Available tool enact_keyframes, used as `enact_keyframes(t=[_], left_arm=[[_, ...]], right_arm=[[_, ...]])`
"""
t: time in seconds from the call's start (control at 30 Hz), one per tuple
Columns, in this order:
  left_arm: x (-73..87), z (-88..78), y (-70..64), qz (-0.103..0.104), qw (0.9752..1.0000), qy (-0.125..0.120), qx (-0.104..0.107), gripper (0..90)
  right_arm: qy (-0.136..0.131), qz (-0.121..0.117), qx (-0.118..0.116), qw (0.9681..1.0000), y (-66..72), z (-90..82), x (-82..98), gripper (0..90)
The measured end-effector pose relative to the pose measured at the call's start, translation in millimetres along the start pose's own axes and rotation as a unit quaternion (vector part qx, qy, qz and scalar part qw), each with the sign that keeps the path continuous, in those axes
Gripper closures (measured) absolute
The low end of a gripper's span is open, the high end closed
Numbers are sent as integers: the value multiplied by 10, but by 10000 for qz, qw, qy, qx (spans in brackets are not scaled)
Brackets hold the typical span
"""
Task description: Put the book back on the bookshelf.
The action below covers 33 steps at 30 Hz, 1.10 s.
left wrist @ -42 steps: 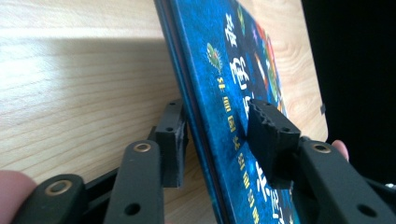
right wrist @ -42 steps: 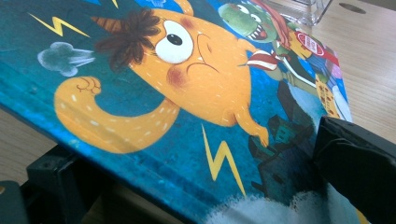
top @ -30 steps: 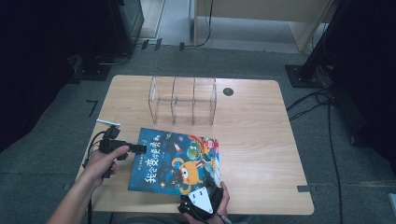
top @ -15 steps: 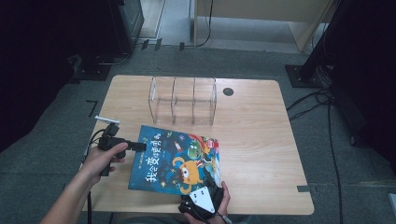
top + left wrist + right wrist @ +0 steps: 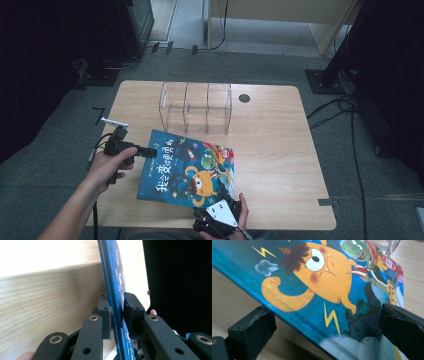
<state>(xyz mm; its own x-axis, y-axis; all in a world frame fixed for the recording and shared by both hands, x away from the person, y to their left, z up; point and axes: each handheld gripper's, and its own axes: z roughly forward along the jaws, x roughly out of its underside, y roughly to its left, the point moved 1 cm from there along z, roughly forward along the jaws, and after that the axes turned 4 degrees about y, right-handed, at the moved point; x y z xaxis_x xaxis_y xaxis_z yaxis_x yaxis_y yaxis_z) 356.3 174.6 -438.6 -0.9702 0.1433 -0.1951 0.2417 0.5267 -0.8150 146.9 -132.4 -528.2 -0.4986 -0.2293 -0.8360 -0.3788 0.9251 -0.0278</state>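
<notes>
A blue picture book [image 5: 190, 167] with an orange monster on its cover lies at the front of the wooden table [image 5: 280, 150]. My left gripper [image 5: 149, 150] holds its left edge. In the left gripper view the book [image 5: 112, 270] stands edge-on between the pads of that gripper [image 5: 117, 307]; the jaws have just been closing and now press on it. That edge is raised a little off the table. My right gripper [image 5: 216, 216] sits at the book's near edge. Its jaws stand wide apart [image 5: 327, 323], with the book [image 5: 324, 285] reaching between them untouched.
A clear acrylic rack [image 5: 196, 106] with three slots stands upright behind the book. A dark round hole [image 5: 244, 98] sits in the table to the right of the rack. Cables and dark stands lie on the grey floor around the table.
The left gripper has risen a little with the book's left edge between its jaws, tilting the book. The right gripper has stayed put.
</notes>
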Motion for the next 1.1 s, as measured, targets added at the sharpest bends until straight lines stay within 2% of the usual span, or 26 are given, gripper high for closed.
enact_keyframes(t=[0.17, 0.37, 0.77, 1.1], left_arm=[[-22, -58, -58, 34, 10000, -54, -56, 791], [-23, -121, -76, 35, 9999, -72, -97, 794], [-31, -264, -219, 138, 9996, -134, -212, 803], [-62, -384, -334, 173, 9990, -103, -388, 809]], right_arm=[[-24, -82, -146, 9999, -12, -85, -46, 10], [-140, 14, -207, 9997, -116, -211, -151, 11], [-196, 172, 30, 9997, -444, -251, -301, 21], [-242, 423, 303, 9984, -768, -264, -358, 22]])
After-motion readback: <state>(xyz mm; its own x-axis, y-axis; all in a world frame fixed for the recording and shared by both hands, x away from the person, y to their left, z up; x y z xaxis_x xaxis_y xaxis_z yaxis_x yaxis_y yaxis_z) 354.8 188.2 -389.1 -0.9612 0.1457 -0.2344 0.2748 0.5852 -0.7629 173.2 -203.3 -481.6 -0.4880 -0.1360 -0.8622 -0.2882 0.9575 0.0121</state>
